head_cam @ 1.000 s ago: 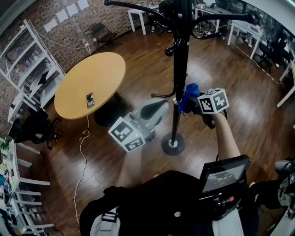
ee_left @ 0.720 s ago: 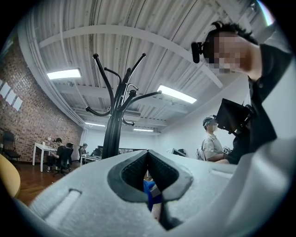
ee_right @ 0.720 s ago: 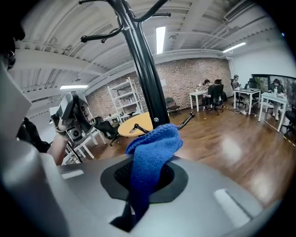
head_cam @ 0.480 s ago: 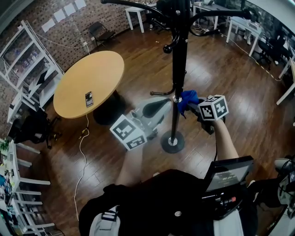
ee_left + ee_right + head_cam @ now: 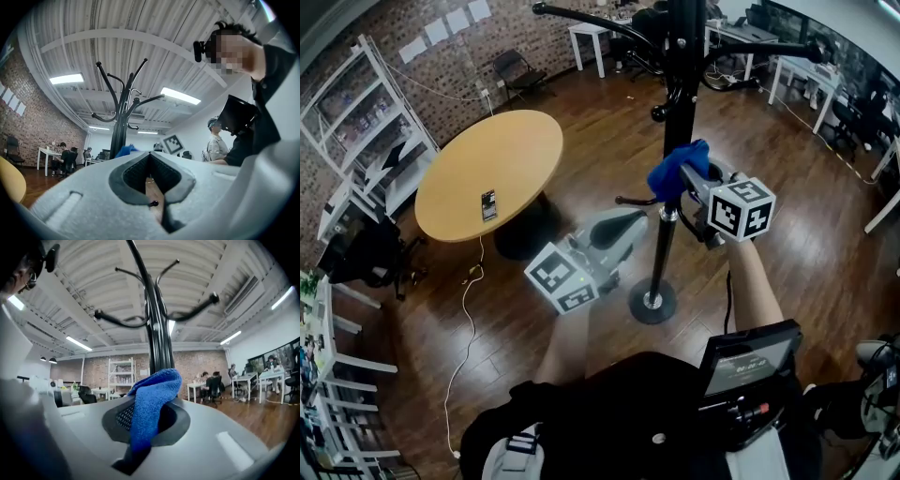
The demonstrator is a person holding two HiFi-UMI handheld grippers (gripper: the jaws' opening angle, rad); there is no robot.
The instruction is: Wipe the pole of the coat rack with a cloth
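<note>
The blue cloth (image 5: 152, 399) was pinched tight between the right gripper's (image 5: 692, 180) fingers. Its loose end stuck out past the tips, up against the black coat rack pole (image 5: 661, 246). The left gripper (image 5: 619, 228) hung near the pole, lower down, fingers closed on nothing.

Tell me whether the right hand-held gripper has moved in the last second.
Yes. The right hand-held gripper, shut on the blue cloth, rose up the pole: from level with its joint to above it.
</note>
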